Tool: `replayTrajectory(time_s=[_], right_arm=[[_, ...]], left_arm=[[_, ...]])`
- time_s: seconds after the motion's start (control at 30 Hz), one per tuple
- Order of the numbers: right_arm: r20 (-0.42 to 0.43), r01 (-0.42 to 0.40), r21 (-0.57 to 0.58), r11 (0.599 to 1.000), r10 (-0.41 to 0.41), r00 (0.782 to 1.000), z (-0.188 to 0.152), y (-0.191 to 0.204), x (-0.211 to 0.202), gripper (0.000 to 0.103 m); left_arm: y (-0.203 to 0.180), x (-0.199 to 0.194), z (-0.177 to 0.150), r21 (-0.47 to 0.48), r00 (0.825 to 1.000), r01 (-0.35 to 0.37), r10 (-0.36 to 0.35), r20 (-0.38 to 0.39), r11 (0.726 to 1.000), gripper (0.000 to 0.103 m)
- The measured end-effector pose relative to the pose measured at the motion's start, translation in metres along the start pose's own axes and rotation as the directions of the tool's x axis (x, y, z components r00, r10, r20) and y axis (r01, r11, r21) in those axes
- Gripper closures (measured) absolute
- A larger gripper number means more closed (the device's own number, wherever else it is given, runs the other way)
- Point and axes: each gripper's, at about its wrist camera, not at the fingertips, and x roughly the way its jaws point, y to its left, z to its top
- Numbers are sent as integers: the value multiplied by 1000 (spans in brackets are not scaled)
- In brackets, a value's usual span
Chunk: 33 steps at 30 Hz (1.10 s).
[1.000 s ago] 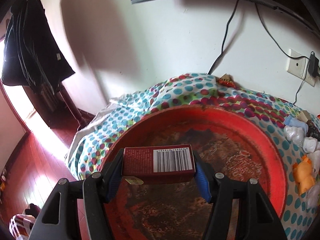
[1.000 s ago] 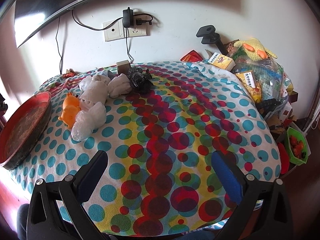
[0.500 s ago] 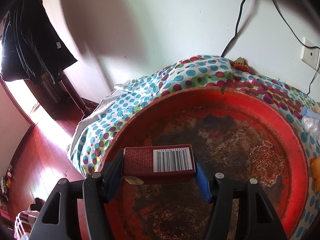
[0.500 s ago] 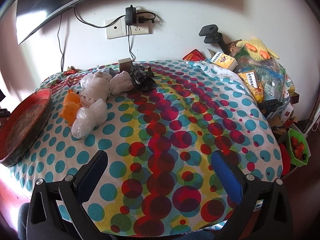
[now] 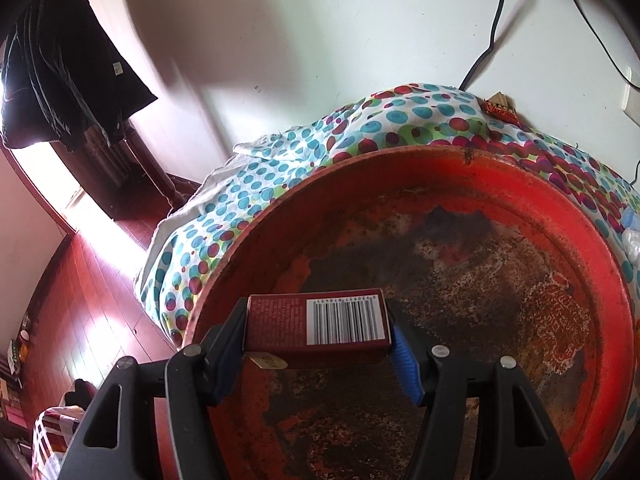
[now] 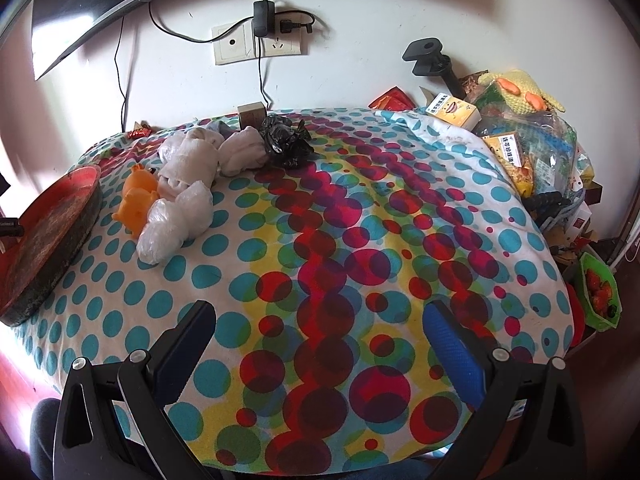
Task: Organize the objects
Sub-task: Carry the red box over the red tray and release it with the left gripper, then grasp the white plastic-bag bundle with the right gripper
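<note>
My left gripper (image 5: 318,330) is shut on a dark red box (image 5: 316,326) with a white barcode, held above the near-left part of a worn round red tray (image 5: 608,320). The tray also shows in the right wrist view (image 6: 86,176) at the table's left edge. My right gripper (image 6: 320,344) is open and empty above the front of the dotted cloth. An orange toy (image 6: 134,202), white plastic-wrapped bundles (image 6: 176,224) and a black bag (image 6: 286,140) lie at the back left.
The table is covered with a polka-dot cloth (image 6: 340,240). A pile of boxes and bags (image 6: 528,140) fills the right edge. A green bowl of strawberries (image 6: 600,290) sits lower right. A wall socket (image 6: 260,42) and cables hang behind. Wooden floor (image 5: 80,300) lies to the left.
The left gripper with the box has moved closer over the tray, which now fills more of its view. The right gripper has shifted slightly towards the table.
</note>
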Motion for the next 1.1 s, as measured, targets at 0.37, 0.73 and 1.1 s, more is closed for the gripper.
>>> replayTrajectory(time_s=[0.37, 0.73, 1.1], right_arm=[[4, -10, -22, 1000, 11, 1000, -1, 6, -2, 0], [-7, -67, -122, 990, 66, 998, -9, 33, 0, 0], [-45, -152, -181, 972, 146, 988, 36, 99, 32, 0]], left_arm=[[8, -22, -5, -15, 998, 39, -38, 54, 999, 19], [12, -183, -114, 153, 851, 291, -329, 409, 944, 19], [-25, -177, -224, 242, 799, 447, -507, 325, 861, 19]])
